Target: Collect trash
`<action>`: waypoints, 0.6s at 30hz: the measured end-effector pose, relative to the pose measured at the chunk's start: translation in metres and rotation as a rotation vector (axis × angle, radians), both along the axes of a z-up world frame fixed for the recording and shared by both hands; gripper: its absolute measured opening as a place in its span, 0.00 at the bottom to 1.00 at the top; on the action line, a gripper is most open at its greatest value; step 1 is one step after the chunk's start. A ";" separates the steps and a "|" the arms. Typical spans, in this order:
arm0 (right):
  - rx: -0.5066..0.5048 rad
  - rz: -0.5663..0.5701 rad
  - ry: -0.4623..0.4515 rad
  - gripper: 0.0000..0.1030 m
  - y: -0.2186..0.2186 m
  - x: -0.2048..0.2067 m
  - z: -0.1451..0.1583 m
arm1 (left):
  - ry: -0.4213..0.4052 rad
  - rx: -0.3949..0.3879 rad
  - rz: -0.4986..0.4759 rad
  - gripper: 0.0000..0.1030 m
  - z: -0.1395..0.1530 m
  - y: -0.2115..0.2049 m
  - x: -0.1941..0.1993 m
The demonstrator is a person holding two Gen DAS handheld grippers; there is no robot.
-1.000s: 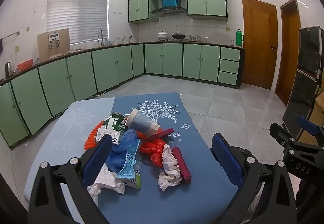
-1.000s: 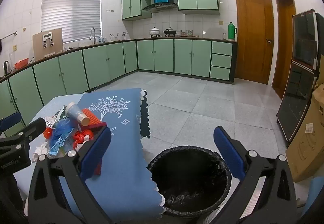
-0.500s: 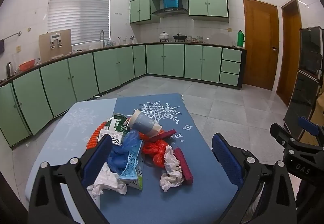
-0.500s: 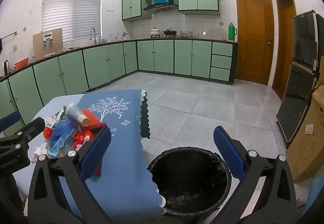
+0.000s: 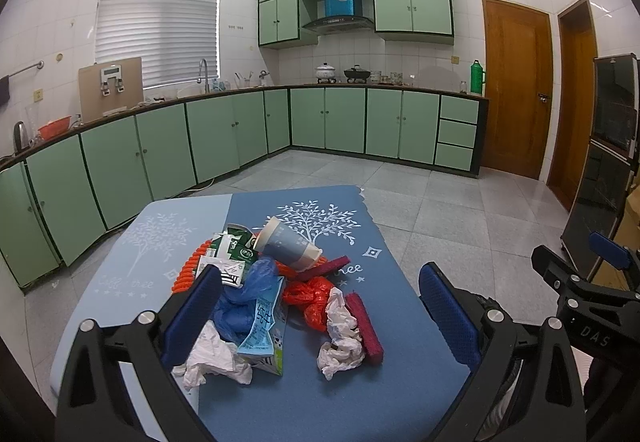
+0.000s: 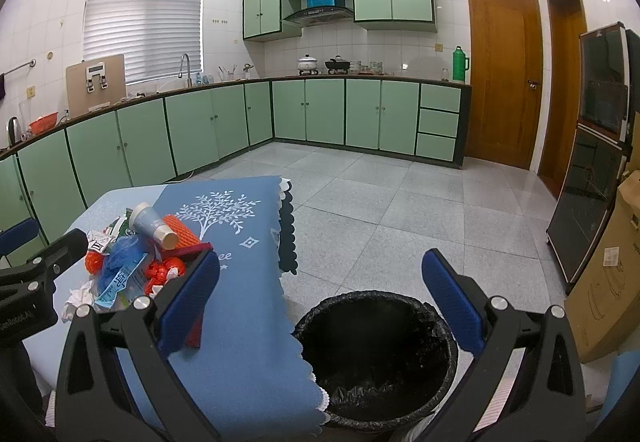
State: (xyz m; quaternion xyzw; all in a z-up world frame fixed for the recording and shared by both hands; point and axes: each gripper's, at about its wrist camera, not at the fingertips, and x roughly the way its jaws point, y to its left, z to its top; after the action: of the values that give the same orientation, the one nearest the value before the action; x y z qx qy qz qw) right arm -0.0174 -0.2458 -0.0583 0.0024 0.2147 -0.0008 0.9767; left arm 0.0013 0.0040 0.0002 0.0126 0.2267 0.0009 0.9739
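Observation:
A heap of trash lies on the blue tablecloth (image 5: 340, 402): a tipped blue paper cup (image 5: 290, 242), a blue plastic bag (image 5: 248, 294), a milk carton (image 5: 262, 334), red plastic (image 5: 310, 294), crumpled white tissues (image 5: 340, 334), a dark red bar (image 5: 364, 326) and green-white cartons (image 5: 232, 246). My left gripper (image 5: 316, 318) is open and empty, held above the near side of the heap. My right gripper (image 6: 320, 306) is open and empty, held above the black-lined trash bin (image 6: 376, 354) beside the table. The heap also shows in the right wrist view (image 6: 132, 262).
The table's edge (image 6: 292, 326) with the scalloped cloth hangs next to the bin. Green kitchen cabinets (image 5: 224, 138) line the far walls. A dark glass cabinet (image 6: 600, 170) and a cardboard box (image 6: 612, 282) stand at the right. Grey tiled floor (image 6: 400, 210) lies between.
The left view has risen slightly, so the heap sits a little lower in its frame. The right gripper has barely moved. Both grippers stay open.

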 end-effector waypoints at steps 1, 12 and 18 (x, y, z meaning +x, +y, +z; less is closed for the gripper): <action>0.000 -0.001 -0.001 0.95 0.000 0.000 0.000 | 0.000 0.000 0.000 0.94 0.000 0.000 0.000; -0.001 0.000 -0.001 0.95 0.000 0.001 0.000 | 0.000 -0.001 -0.001 0.94 0.000 0.000 0.000; -0.002 0.000 -0.002 0.95 0.000 0.001 0.000 | -0.001 0.000 -0.001 0.94 0.000 0.001 0.000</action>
State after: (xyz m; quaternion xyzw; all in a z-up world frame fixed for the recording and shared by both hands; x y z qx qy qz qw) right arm -0.0167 -0.2458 -0.0582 0.0018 0.2138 -0.0012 0.9769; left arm 0.0013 0.0045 0.0001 0.0128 0.2263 0.0004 0.9740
